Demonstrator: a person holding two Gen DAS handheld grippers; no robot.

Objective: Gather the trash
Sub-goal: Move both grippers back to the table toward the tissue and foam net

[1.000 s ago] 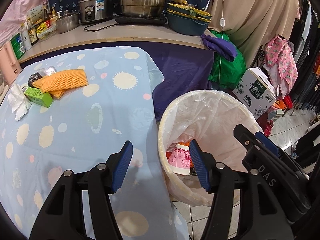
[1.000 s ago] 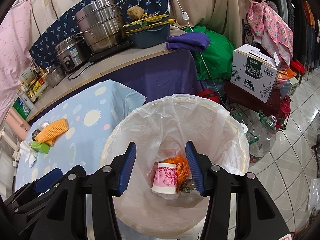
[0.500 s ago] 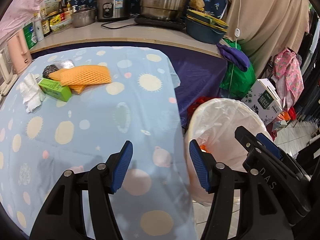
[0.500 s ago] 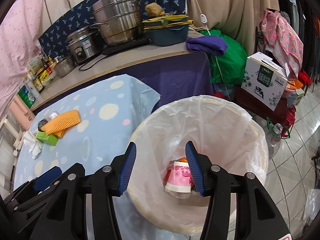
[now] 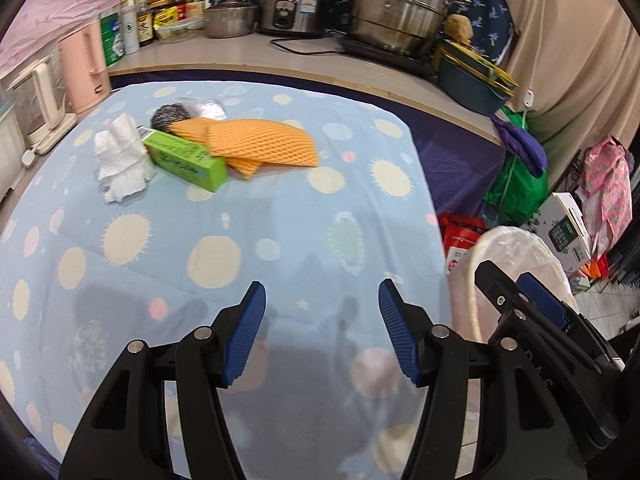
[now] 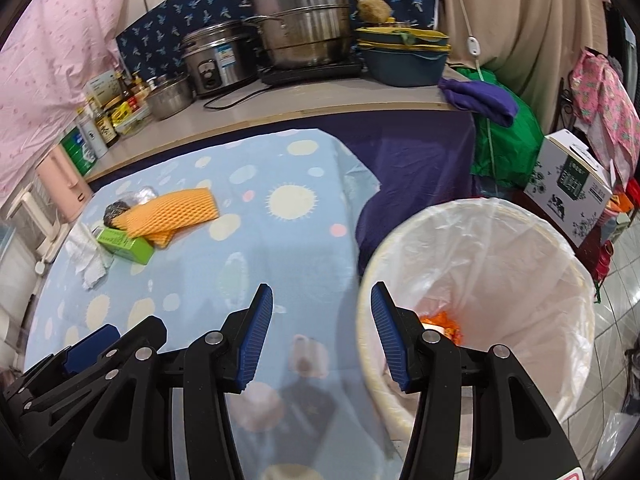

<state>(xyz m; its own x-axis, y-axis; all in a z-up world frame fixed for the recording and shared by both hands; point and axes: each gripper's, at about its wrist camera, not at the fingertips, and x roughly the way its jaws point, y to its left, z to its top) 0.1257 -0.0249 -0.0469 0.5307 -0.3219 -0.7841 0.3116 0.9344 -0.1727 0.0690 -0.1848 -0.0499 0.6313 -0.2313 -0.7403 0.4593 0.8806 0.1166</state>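
Observation:
On the blue spotted tablecloth (image 5: 288, 216) lies a heap of trash at the far left: orange foam netting (image 5: 260, 144), a green carton (image 5: 186, 160), crumpled white tissue (image 5: 120, 164) and a dark foil ball (image 5: 172, 114). The heap also shows in the right wrist view, with the netting (image 6: 172, 212) and the carton (image 6: 126, 244). The white bin with a plastic liner (image 6: 500, 264) stands right of the table, with orange trash (image 6: 440, 322) at its bottom. My left gripper (image 5: 322, 334) is open and empty above the table's near part. My right gripper (image 6: 320, 336) is open and empty over the table edge beside the bin.
A counter behind the table carries steel pots (image 6: 300, 20), a rice cooker (image 5: 290, 4), bottles (image 5: 140, 16) and a blue basin (image 6: 404, 58). A pink kettle (image 5: 86, 66) stands at the left. A white box (image 6: 568, 184), a green bag (image 6: 508, 140) and clothes crowd the floor at the right.
Both grippers have swung left from over the bin toward the table. The trash heap is nearer and more central; the bin has slid to the right. Both grippers stayed open and empty.

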